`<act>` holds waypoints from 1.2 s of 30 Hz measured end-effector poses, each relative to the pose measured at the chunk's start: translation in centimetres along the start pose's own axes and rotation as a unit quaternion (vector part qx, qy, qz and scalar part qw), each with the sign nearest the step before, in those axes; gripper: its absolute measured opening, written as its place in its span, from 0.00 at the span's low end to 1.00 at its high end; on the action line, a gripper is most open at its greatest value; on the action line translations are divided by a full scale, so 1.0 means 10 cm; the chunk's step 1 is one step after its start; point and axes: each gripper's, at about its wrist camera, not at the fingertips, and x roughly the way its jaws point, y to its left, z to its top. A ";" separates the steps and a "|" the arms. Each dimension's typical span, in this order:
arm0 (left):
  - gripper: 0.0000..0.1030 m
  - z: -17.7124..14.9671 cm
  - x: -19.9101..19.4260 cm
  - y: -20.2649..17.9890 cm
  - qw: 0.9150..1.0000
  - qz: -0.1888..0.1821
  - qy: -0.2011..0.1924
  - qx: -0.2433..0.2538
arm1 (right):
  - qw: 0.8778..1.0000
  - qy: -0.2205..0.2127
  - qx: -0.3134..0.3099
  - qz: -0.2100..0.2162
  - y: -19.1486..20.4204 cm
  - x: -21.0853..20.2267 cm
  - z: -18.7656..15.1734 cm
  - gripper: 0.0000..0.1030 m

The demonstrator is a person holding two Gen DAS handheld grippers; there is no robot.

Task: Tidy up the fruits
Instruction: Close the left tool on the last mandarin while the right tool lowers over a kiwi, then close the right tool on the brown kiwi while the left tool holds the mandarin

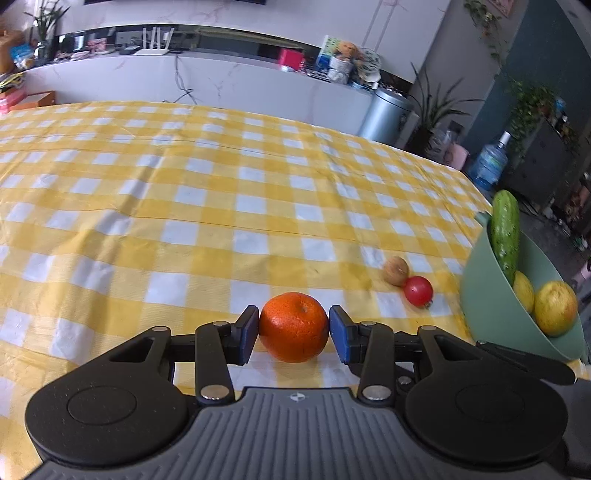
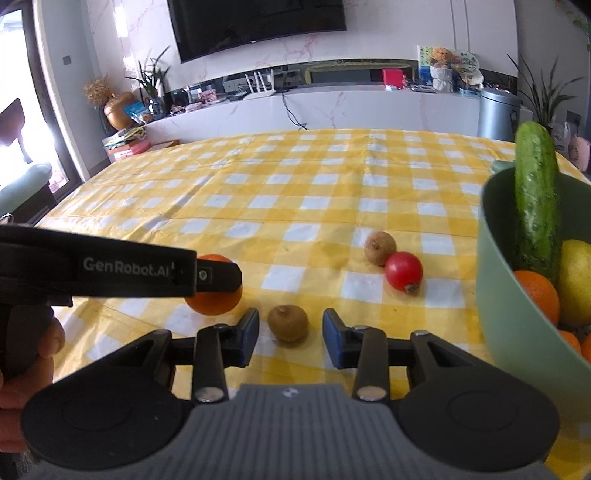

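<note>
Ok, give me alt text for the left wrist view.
The left gripper brackets an orange on a yellow checked tablecloth, pads at its sides. To the right lie a brown fruit and a red one, beside a green bowl holding a cucumber.

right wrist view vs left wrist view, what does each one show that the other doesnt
Only the right wrist view shows the kiwi between the open right gripper's fingers, the TV, and oranges inside the bowl.

Only the left wrist view shows the left gripper's pads against the orange, and the water jug.

Both show the green bowl with the cucumber, the tomato touching a brown fruit, and the checked tablecloth.
</note>
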 end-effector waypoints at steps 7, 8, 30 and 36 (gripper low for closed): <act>0.45 -0.01 0.04 -0.01 1.000 0.004 0.007 0.003 | 1.000 0.007 -0.015 -0.005 0.05 0.07 0.00 0.22; 0.45 -0.01 0.03 -0.01 1.000 0.003 0.007 0.003 | 1.000 0.007 -0.013 -0.004 0.04 0.07 0.00 0.21; 0.45 -0.06 -0.71 -0.25 0.999 -0.005 -0.046 0.028 | 0.998 -0.053 0.001 -0.018 -0.01 -0.52 0.00 0.21; 0.45 -0.07 -0.99 -0.54 0.996 -0.013 -0.067 0.058 | 0.996 -0.078 -0.012 -0.041 -0.07 -0.88 0.02 0.21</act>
